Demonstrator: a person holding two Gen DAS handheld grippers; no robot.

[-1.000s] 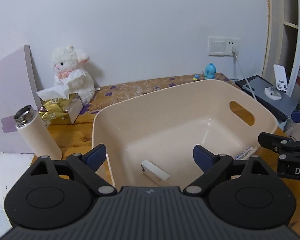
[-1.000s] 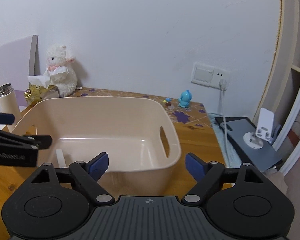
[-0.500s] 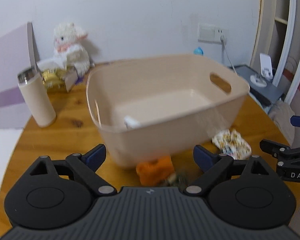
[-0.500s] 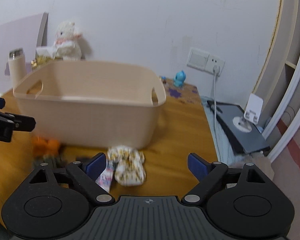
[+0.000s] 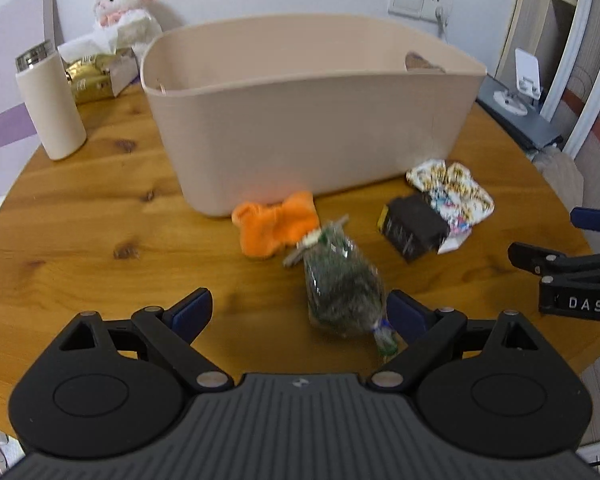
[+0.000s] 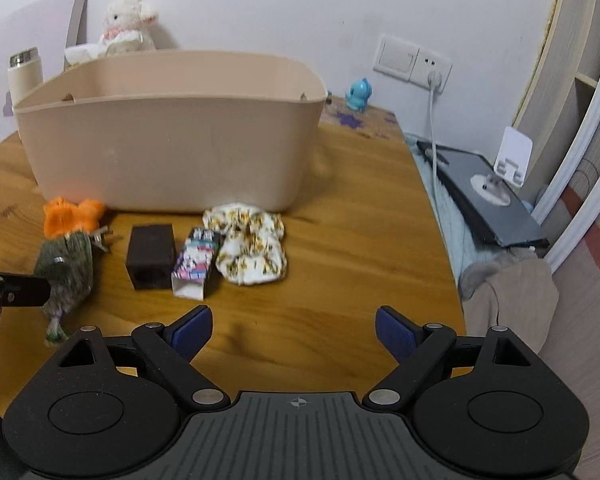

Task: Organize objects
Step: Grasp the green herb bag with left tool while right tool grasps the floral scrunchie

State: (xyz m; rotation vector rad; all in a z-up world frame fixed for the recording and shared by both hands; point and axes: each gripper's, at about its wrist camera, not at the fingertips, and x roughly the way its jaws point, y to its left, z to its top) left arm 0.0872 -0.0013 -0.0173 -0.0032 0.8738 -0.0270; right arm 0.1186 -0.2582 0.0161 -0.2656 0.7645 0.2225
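Wooden table (image 6: 340, 240) holds beige bin (image 6: 168, 140); left gripper (image 5: 296, 312) and right gripper (image 6: 292, 332) both gape empty

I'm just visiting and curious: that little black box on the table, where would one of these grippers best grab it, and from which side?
Probably across the two flat side walls of the black box, coming straight down from above. It lies flat on the table, and the patterned carton sits close against its right side, so the right gripper, open now, would need care slipping a finger between them.

Left tongs (image 5: 296, 312) and right tongs (image 6: 294, 330) spread wide, empty.
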